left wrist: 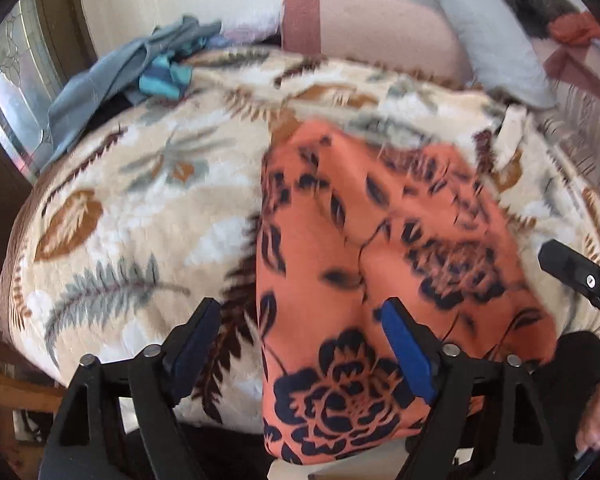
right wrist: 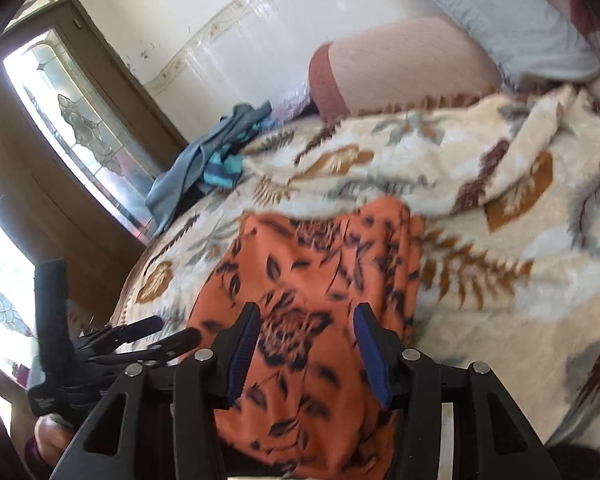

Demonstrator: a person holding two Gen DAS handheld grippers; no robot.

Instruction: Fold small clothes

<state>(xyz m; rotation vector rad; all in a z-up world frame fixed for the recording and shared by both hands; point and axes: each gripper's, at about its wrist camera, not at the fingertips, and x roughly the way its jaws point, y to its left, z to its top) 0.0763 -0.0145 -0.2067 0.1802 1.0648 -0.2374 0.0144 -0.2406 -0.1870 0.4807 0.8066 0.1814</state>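
An orange garment with dark navy flowers [left wrist: 364, 264] lies spread on the leaf-patterned blanket [left wrist: 140, 184], its near end hanging over the bed's front edge. My left gripper [left wrist: 300, 320] is open above its near left edge, holding nothing. My right gripper [right wrist: 306, 324] is open above the garment [right wrist: 300, 280] near its front end, holding nothing. The right gripper's finger [left wrist: 572, 276] shows at the right of the left wrist view. The left gripper [right wrist: 164, 334] shows at the lower left of the right wrist view.
A heap of blue-grey and teal striped clothes [left wrist: 140, 76] lies at the bed's far left corner. A pink bolster [left wrist: 372, 28] and a grey pillow [left wrist: 488, 36] lie along the far wall. A glass-panelled door [right wrist: 80, 128] stands to the left.
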